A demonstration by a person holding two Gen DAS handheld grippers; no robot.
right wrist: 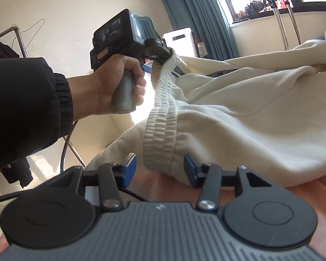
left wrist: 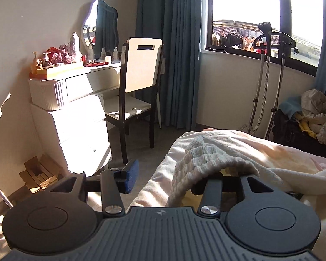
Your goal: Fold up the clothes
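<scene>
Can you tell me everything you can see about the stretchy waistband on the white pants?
The waistband is a cream-white, ribbed, gathered elastic band on soft cream pants, which lie on a pink bed cover. It runs as a loose strip between the two grippers. The right gripper has its blue pads open on either side of one end, not pinching. The far end drapes over one finger of the left gripper, also open. A small dark label sits near that end.

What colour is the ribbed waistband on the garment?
Cream white, like the rest of the garment; the waistband shows best in the right wrist view.
</scene>
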